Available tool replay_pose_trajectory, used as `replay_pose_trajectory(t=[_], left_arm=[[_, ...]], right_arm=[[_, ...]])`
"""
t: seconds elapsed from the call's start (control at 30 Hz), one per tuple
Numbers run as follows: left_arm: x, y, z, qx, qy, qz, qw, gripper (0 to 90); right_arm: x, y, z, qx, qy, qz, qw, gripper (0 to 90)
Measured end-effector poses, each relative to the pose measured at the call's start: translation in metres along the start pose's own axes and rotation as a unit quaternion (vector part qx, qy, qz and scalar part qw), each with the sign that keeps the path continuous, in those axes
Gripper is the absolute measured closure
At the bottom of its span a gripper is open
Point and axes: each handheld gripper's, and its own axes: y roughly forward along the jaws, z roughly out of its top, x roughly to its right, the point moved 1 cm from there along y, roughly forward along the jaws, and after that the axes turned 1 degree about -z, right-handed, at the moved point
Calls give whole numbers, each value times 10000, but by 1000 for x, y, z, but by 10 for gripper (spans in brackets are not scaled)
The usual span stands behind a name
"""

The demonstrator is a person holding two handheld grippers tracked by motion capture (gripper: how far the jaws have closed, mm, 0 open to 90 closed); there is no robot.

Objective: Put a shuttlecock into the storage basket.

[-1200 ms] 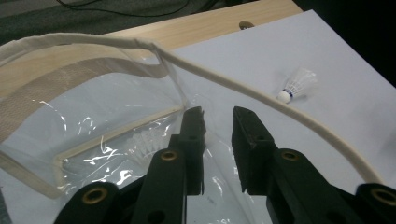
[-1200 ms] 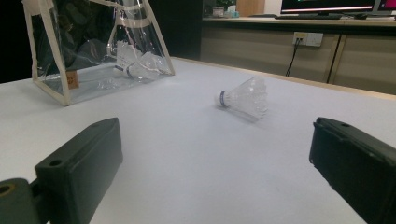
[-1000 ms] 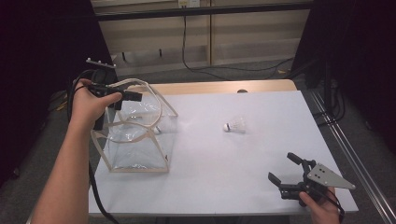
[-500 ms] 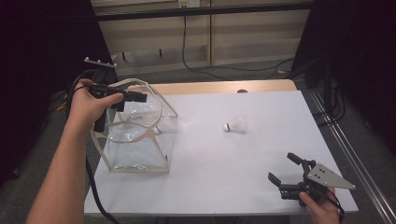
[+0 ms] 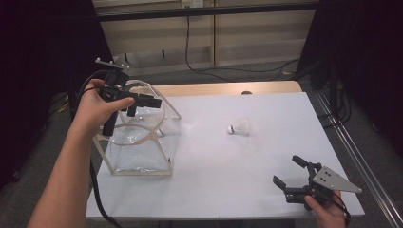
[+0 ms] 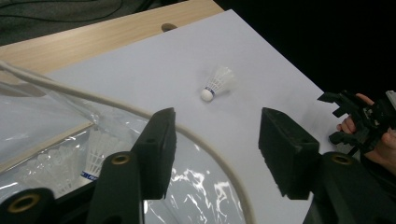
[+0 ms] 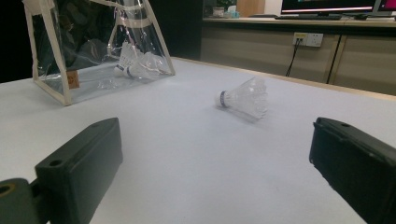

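One shuttlecock (image 6: 95,156) lies inside the clear bag (image 5: 142,156) at table's left; left gripper (image 5: 142,100) hangs over the bag mouth, jaws just been opening, nothing btwn them. 2nd shuttlecock (image 5: 239,127) lies mid-table, not yet bagged. Right gripper (image 5: 291,172), near edge, jaws apart, empty. Approx half done.

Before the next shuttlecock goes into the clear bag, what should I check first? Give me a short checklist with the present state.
1. Left hand-held gripper empty, jaws apart: ok; they have just been opening, nothing between them.
2. Right hand-held gripper open, ready to grasp: ok.
3. White feather shuttlecock lies free on the white table, apart from both grippers: ok.
4. Clear plastic bag with cream trim stands upright, mouth open: ok.
5. A shuttlecock already inside the bag: ok.
6. Bag steady once the left gripper leaves: cannot tell.
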Motion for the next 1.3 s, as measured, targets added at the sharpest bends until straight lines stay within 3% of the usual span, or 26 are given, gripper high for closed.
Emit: replay_pose_trajectory(t=[0.63, 1.3], left_arm=[[22, 16, 2, 11, 241, -246, 9994, 232], [35, 31, -1, -154, 409, -258, 9987, 170]], right_arm=[[0, 0, 0, 7, 4, 6, 10000, 24], [-1, 1, 0, 13, 21, 23, 10000, 24]])
